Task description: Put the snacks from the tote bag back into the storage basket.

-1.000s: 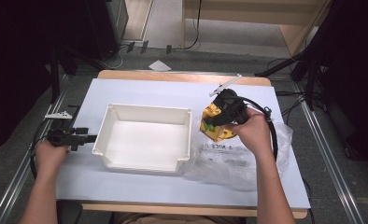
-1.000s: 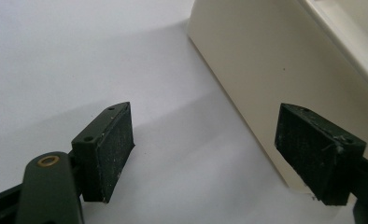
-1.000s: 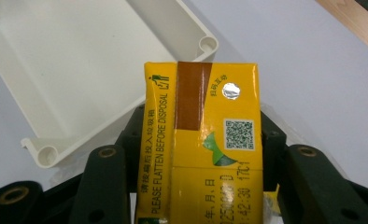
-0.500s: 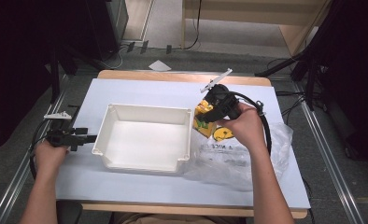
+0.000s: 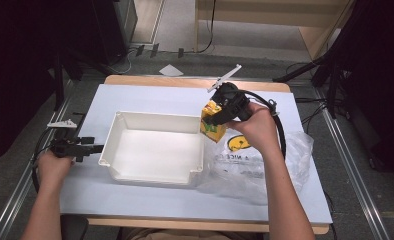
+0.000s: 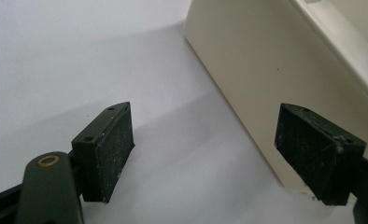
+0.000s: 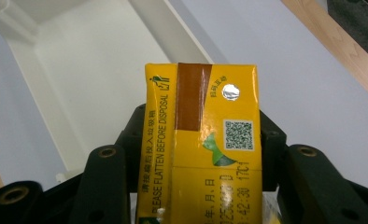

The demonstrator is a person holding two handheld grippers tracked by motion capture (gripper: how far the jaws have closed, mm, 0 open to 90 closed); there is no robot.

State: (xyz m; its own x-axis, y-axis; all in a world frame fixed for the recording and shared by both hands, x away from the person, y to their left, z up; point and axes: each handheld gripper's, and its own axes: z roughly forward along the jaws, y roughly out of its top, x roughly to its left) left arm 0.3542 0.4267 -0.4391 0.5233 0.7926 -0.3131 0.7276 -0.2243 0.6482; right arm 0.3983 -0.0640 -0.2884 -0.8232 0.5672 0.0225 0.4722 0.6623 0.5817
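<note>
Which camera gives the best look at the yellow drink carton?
The right gripper view: the yellow drink carton sits close up between the right claw jaws, print readable. The high view shows it small beside the white tray.

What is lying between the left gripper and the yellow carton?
In the high view, the white tray lies between the left gripper and the yellow carton held by the right gripper.

left claw [image 6: 205, 154]: black pads, brass screw | right claw [image 7: 196, 154]: black, looping cable
</note>
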